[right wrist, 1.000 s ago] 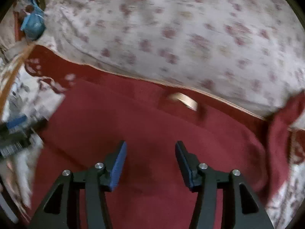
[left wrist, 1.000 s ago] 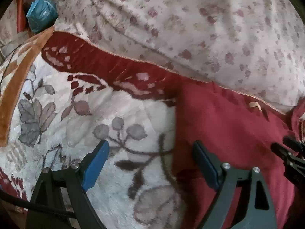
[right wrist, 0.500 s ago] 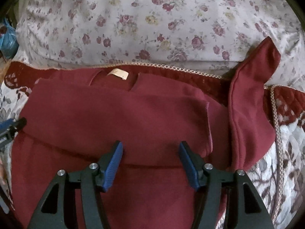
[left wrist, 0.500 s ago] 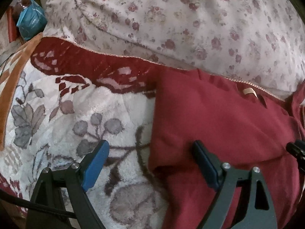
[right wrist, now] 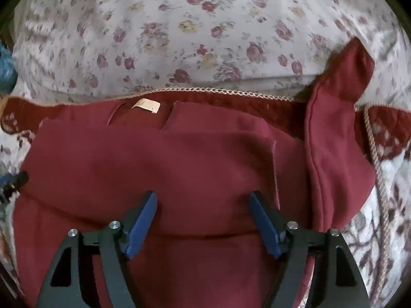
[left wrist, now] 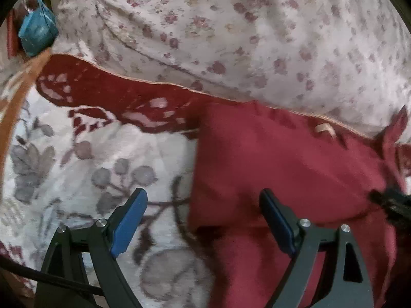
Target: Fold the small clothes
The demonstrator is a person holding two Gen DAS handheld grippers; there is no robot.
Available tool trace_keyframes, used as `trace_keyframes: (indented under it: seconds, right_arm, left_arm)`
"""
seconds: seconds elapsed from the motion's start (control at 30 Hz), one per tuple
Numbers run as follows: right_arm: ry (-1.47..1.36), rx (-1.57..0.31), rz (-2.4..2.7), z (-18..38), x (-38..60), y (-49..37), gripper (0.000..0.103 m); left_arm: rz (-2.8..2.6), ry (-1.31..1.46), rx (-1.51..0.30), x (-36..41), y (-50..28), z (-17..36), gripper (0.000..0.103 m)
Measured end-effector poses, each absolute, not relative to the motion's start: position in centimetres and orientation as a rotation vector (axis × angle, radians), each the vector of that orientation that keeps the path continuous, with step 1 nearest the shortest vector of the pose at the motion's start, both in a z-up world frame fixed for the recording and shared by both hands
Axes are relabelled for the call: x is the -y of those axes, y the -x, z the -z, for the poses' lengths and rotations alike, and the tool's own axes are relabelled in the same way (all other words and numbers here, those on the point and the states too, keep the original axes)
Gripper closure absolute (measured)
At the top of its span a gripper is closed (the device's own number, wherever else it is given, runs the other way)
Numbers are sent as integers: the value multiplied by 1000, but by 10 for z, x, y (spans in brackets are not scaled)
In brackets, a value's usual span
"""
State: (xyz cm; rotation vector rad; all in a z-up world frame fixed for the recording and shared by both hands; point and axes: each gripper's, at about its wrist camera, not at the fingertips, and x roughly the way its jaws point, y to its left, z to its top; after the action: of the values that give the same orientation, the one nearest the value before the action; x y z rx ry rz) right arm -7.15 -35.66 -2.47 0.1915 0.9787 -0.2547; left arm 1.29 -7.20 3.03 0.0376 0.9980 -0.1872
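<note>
A dark red sweatshirt [right wrist: 179,169] lies flat on a patterned blanket, its left side folded over the body, a beige neck label [right wrist: 146,105] at the far edge. One sleeve [right wrist: 339,133] sticks up at the right, onto the floral pillow. My right gripper [right wrist: 204,208] is open and empty above the middle of the sweatshirt. My left gripper [left wrist: 203,208] is open and empty, straddling the sweatshirt's [left wrist: 282,169] left folded edge. The right gripper's tip shows at the right edge of the left wrist view [left wrist: 390,202].
A large floral pillow [right wrist: 205,33] lies beyond the sweatshirt. The blanket [left wrist: 77,174] with grey leaf print and red border spreads to the left. A blue bag [left wrist: 36,33] sits at the far left corner. A braided cord edge [right wrist: 377,169] runs down the right.
Both grippers have pulled back from the sweatshirt, so more of it shows. The right gripper has opened a little wider. The sweatshirt has not moved in the last half second.
</note>
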Motion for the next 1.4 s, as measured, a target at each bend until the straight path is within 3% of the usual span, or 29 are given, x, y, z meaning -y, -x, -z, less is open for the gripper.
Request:
trace_keyframes:
  seconds: [0.33,0.5,0.63,0.83,1.4]
  right_arm:
    - [-189,-979,243,26,355,70,18]
    - [-265,-895,245,-7,381,81,18]
    - [-405,-802,370,-23,438,98,17]
    - [-662,-827,398,0,482,109,17]
    - [-519,-911,478,23,469,91,17]
  left_arm:
    - [218,-74,-1058,84,-13,-9,10]
    - [237,-50,-1047,80,-13,-9,9]
    - [237,-47,-1048,77,-13,-11,9]
    - [264,-37,-1008,78,-9,-19,9]
    - [274,-90,-1009,85,-6,-12,9]
